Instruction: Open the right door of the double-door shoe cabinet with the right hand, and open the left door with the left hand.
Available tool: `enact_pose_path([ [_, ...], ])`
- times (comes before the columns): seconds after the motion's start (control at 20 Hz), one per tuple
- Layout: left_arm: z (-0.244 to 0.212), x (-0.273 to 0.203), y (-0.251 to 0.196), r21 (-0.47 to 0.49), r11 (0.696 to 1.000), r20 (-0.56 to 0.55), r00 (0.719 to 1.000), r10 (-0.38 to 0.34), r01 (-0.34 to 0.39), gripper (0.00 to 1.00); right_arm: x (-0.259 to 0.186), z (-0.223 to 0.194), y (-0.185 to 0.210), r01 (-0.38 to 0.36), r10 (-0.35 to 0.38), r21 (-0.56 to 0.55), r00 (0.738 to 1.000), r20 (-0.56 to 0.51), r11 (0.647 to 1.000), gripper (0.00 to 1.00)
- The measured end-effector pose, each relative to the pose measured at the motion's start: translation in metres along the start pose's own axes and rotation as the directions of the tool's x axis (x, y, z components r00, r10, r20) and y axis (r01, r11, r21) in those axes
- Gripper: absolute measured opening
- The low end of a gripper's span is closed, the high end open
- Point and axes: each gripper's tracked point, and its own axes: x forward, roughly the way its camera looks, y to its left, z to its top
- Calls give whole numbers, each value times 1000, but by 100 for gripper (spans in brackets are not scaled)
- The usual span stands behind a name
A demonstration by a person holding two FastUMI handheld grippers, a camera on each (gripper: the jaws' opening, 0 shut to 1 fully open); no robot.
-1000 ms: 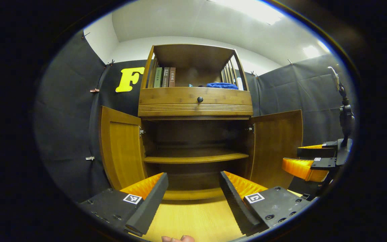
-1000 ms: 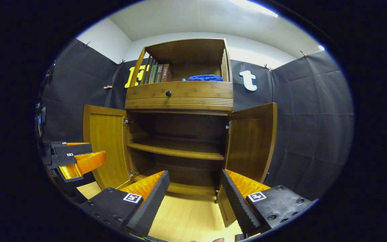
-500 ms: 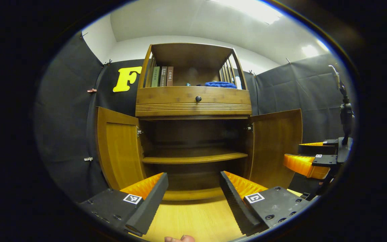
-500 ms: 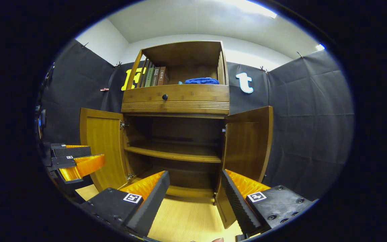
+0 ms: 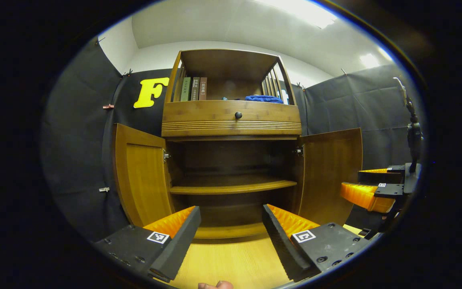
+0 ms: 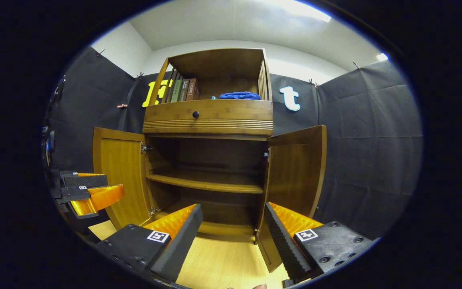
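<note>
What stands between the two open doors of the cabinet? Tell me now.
Between the left door and the right door lies the open cabinet interior with one bare wooden shelf, seen in both views.

Wooden shoe cabinet (image 5: 231,124) at 12 o'clock: left door (image 5: 140,176) swung open toward 9, right door (image 5: 329,172) open toward 3; shelves inside bare.
</note>
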Motion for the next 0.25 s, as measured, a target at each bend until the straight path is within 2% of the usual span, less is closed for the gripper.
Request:
enact_pose_path([
  [0.05, 0, 0, -1, 1, 1000, -1, 1000, -2, 2, 95, 0, -1, 0, 2, -2, 0, 1000, -1, 1000, 98],
  [0.25, -1, 1, -4, 10, 1000, -5, 1000, 0, 0, 96, 0, -4, -2, -3, 3, 0, 1000, -6, 1000, 96],
])
